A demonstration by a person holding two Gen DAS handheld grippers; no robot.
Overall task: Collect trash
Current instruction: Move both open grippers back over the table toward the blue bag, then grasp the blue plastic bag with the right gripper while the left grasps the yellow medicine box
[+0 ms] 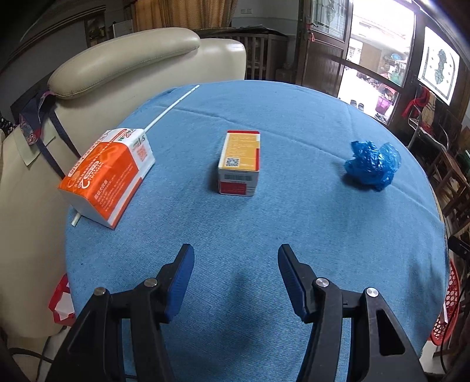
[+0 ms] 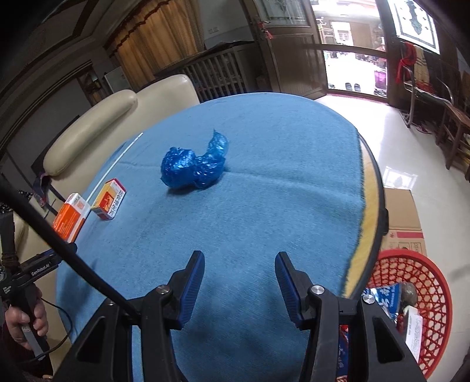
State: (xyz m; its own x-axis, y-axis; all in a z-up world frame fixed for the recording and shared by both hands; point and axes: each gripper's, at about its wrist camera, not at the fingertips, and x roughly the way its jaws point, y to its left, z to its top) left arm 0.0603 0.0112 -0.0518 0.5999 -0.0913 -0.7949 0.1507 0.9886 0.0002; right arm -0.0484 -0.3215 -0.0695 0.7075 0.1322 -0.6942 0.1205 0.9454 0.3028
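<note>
Both the left gripper (image 1: 235, 249) and right gripper (image 2: 239, 257) hover spread and empty over the blue cloth (image 1: 264, 229). At its middle, the yellow box (image 1: 239, 163) lies flat, long axis pointing away; the crumpled blue bag (image 1: 373, 164) sits to its right.

A home, prob. a living/dining room. Round table (image 1: 264, 235) w/ blue cloth fills the centre of both views. Cream leather armchair (image 1: 123, 58) sits at upper left, right behind the table edge. Wooden crib-like railing (image 2: 217, 73) and tan curtains (image 2: 164, 38) run along the top, left of centre. Dark wood doors w/ stained-glass panels (image 1: 326, 20) at upper right open onto a bright street outside. Glossy pale tile floor (image 2: 411, 152) at right, wooden chairs (image 2: 452, 126) at far right edge. Red plastic basket (image 2: 411, 293) and cardboard box (image 2: 402, 217) stand on the floor at lower right, beside the table.
</note>
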